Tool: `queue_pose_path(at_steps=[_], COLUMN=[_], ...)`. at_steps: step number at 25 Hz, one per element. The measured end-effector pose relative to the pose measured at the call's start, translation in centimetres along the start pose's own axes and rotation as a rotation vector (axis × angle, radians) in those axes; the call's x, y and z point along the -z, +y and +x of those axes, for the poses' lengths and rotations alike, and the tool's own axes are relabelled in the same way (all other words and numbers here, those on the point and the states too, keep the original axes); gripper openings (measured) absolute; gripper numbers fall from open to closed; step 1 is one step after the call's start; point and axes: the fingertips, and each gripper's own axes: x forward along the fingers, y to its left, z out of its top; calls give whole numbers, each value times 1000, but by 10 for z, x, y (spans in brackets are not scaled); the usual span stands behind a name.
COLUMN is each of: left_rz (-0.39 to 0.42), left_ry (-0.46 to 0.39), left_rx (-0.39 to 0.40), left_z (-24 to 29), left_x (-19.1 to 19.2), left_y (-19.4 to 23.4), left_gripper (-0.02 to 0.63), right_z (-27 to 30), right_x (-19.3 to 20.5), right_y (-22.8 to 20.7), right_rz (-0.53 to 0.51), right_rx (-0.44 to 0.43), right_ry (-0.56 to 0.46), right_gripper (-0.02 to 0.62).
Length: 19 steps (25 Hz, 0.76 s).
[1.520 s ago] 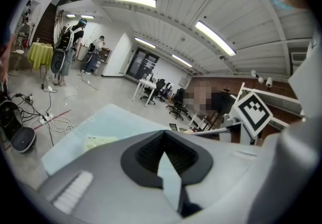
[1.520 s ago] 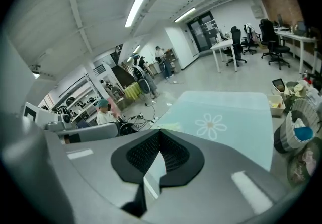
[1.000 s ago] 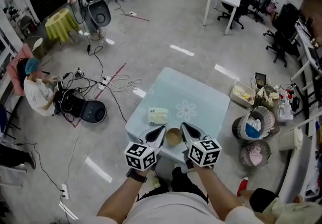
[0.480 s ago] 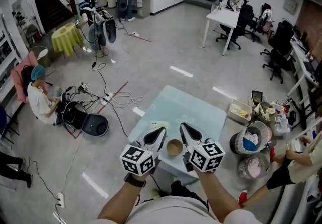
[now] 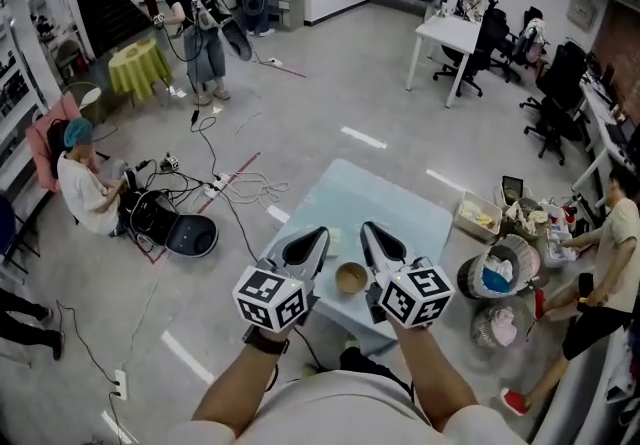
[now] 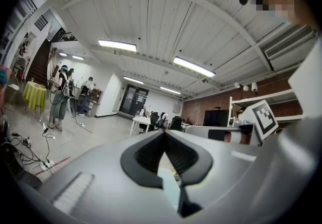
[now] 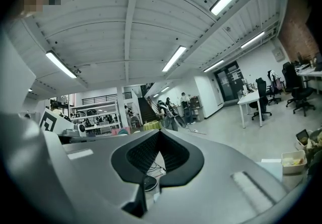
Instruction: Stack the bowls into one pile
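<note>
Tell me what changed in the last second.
Left tongs and right tongs lifted a little toward the head camera, both shut and empty; nothing was gripped or released. The brown bowl stayed on the table between them.

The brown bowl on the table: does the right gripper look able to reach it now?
Probably yes. In the head view the bowl sits uncovered on the table just beside the right gripper, with nothing seen between them. The jaws are closed and empty, so they must open first.
</note>
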Motion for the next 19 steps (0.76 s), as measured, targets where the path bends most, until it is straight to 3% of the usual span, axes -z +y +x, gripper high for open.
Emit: queue_pose_path(at_steps=[19], left_rz=[-7], left_ry=[-1], left_rx=[8], left_z=[-8], left_x=[-1], left_y=[-4], left_gripper=[0], right_z=[-6], right_x=[4], right_y=[9], right_rz=[-11], right_rx=[10], right_ry=[14], right_gripper=[9])
